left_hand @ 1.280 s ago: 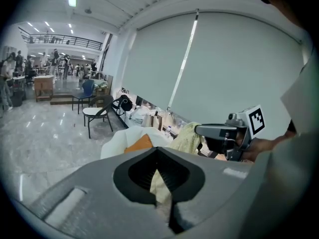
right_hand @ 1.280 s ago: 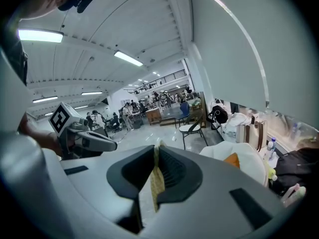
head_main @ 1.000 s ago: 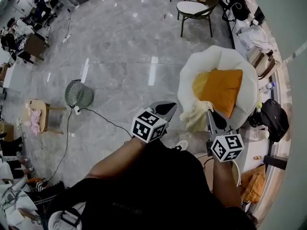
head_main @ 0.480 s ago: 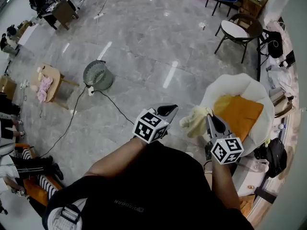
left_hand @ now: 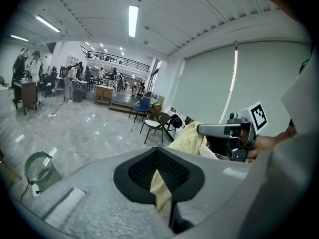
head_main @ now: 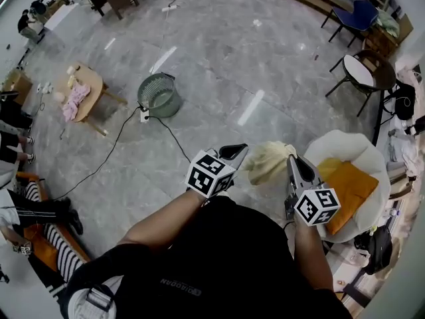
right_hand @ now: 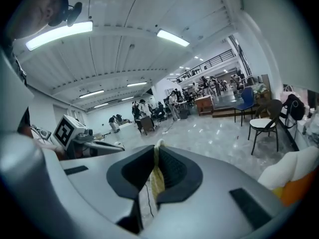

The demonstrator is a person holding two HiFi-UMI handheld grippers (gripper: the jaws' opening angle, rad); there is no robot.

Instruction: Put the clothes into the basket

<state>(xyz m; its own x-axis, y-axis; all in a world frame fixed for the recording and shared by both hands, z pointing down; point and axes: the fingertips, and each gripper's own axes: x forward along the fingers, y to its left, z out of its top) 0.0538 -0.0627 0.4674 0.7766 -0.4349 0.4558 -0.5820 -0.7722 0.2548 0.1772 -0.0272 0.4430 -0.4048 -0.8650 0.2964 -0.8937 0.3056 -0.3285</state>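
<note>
Since a second ago the pale yellow cloth garment [head_main: 267, 162] has come off the white round padded chair [head_main: 345, 146]. The chair now lies to the right rather than ahead. The grey-green wire mesh basket [head_main: 158, 96] stands on the floor, far and left of the grippers, well apart from the garment. The left gripper [head_main: 235, 151] and right gripper [head_main: 293, 159] each pinch the garment, which is bunched between them. How low it hangs is hard to make out. An orange cushion [head_main: 350, 186] lies in the chair, partly behind the right gripper. The room has a polished grey marble floor [head_main: 219, 52]. A small wooden table [head_main: 93, 85] at far left carries a pink cloth [head_main: 75, 100].
</note>
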